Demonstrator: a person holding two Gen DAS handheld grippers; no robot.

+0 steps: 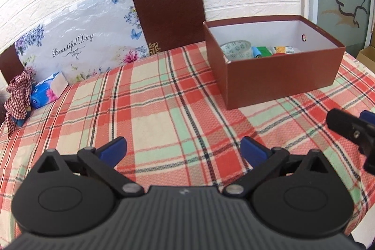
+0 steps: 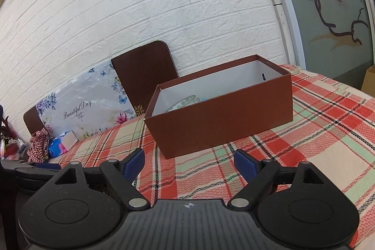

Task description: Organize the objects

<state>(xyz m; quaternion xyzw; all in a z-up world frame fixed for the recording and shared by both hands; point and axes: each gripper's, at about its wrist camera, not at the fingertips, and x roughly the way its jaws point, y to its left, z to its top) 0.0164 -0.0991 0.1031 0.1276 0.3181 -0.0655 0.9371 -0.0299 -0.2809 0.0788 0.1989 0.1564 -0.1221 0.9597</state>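
Plaid tablecloth (image 1: 164, 95) bare ahead; brown box (image 1: 281, 81) holds tape roll (image 1: 236, 48), packets. Left gripper (image 1: 184, 151), right gripper (image 2: 188, 164) both spread, empty. Risk: right gripper near box wall, could knock box askew.

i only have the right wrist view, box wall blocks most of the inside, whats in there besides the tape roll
Observer: From the left wrist view, small green and yellow packets lie beside the tape roll in the brown box.
Operator: is the left gripper holding anything
Observer: No, the left gripper is open and empty over the plaid cloth.
Operator: anything loose left on the cloth in front of it
Observer: Only a blue tissue pack and a checked rag at the far left edge.
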